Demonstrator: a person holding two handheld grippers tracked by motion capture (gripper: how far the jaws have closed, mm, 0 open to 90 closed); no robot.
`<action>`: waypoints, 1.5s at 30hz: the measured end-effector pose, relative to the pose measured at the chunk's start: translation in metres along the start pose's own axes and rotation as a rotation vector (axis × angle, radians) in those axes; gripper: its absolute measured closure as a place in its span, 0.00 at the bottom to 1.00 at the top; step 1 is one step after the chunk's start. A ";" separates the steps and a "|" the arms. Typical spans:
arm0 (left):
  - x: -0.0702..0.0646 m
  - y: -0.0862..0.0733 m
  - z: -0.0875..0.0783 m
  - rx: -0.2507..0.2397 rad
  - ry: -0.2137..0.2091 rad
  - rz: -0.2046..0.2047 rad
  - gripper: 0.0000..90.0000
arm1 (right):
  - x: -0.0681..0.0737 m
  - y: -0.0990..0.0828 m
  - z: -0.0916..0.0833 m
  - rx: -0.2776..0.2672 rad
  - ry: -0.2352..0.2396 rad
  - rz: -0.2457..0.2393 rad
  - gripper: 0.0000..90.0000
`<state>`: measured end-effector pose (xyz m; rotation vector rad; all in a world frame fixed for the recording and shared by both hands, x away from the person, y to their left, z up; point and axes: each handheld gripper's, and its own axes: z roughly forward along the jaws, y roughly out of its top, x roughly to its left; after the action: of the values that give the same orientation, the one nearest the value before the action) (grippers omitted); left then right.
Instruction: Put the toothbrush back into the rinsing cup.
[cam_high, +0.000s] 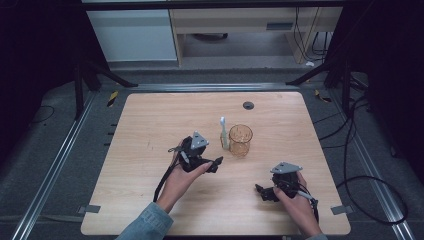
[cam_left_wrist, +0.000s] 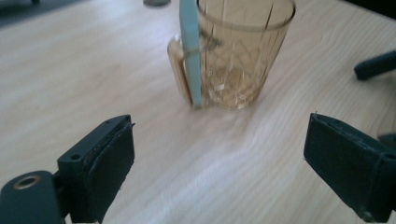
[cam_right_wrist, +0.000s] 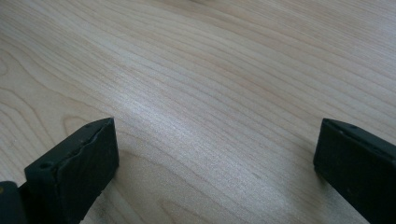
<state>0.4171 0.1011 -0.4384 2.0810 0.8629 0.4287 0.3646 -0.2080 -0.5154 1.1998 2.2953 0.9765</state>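
Pale wood table (cam_high: 150, 200), dark floor and cables around it, cabinets at the far side. Going left to right across the high view: left gripper (cam_high: 216, 163) near mid-table, held in a hand with a denim sleeve, jaws aimed right and slightly away toward the cup. Just beyond it, toothbrush (cam_high: 223, 133) standing near upright, leaning against the outside of the amber glass cup (cam_high: 240, 140) on the handle side, foot on the table, head above the rim. Further right and nearer the table's front edge, right gripper (cam_high: 261, 191), pointed left over bare wood, well apart from the cup.

From the left gripper view: jaws spread wide, nothing between the pads, cup (cam_left_wrist: 236, 56) and toothbrush (cam_left_wrist: 191, 56) straight ahead and centred in the gap, near but not touching. Long axis of the brush vertical, so crossing the line of the jaws. From the right gripper view: jaws likewise wide, bare table (cam_right_wrist: 210, 93) between them.

Left gripper clearly the nearer one; likely next move a short push forward, closing on the brush shaft above the cup handle. Risk of tipping the brush off its lean.
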 end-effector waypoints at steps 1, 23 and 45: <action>0.001 -0.002 0.000 0.021 -0.002 -0.007 0.09 | 0.000 0.000 0.000 0.000 -0.001 0.001 0.00; 0.075 -0.054 -0.048 0.134 0.096 -0.143 0.08 | 0.000 0.000 0.000 0.000 0.001 0.001 0.00; 0.169 -0.111 -0.096 0.197 0.239 -0.329 0.08 | 0.000 0.000 0.000 0.000 0.000 0.001 0.00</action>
<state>0.4352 0.3213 -0.4691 2.0362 1.4133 0.4326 0.3646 -0.2079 -0.5154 1.2016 2.2942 0.9772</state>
